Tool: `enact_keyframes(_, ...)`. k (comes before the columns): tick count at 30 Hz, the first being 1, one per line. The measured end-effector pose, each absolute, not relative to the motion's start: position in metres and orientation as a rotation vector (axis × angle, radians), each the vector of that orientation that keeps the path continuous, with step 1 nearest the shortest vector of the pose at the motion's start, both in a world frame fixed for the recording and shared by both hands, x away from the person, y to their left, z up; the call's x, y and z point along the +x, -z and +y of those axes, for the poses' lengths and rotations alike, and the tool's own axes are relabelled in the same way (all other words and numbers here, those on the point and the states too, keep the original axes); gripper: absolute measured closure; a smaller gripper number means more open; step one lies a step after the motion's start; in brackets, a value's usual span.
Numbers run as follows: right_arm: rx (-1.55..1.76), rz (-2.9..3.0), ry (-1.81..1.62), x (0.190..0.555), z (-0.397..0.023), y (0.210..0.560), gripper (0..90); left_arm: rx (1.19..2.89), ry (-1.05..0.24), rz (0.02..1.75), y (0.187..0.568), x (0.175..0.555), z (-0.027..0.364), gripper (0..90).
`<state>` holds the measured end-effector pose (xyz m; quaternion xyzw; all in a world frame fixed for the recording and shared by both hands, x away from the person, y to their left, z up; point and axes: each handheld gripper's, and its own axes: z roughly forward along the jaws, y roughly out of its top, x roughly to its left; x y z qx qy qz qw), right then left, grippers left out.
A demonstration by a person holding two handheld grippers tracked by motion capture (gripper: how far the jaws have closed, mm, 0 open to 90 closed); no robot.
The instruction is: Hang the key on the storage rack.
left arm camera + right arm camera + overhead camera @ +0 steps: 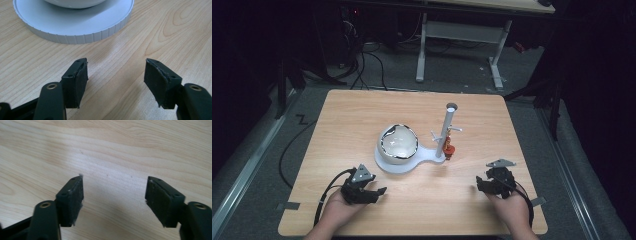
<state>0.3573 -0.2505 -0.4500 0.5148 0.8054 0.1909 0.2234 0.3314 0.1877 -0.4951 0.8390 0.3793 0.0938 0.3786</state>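
- Two claws sit low at the near edge of the worktop (362, 107), one in each of the person's hands, both empty with jaws spread wide.
- Biggest thing on the wood is the white stand (398, 166): a round base near the middle, with a narrow neck running right to a foot that carries an upright white post (448, 129).
- On the round base rests a white bowl-shaped dome (398, 143) with a dark, glinting rim; I cannot tell what it is made of.
- The post stands straight up, its long axis vertical, with small pegs sticking out partway; a small red piece (449, 150) sits at its foot.
- The left claw (371, 192) lies just near and left of the round base, pointing right and slightly far; its own view shows the ribbed base edge (75, 37) close ahead.
- The right claw (482, 184) is well apart, near and right of the post, with bare wood between its pads (72, 202).
- I judge the left hand the nearer one to the dome, so the reach goes far and a little right.
- No brand, label or writing can be read anywhere.
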Motion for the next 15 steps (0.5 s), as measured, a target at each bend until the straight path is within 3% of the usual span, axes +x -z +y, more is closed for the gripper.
enact_keyframes(6, 1.359, 2.191, -0.592, 0.336, -0.258, 0.475, 32.0, 2.134, -0.237, 0.985, 0.495, 0.332, 0.189, 34.7)
enact_keyframes(8, 1.377, 2.254, -0.666, 0.335, -0.26, 0.472, 24.0, 2.093, -0.227, 1.017, 0.493, 0.332, 0.193, 34.7)
enact_keyframes(15, 1.375, 2.256, -0.685, 0.338, -0.259, 0.479, 15.3, 2.069, -0.236, 0.99, 0.493, 0.329, 0.189, 33.4)
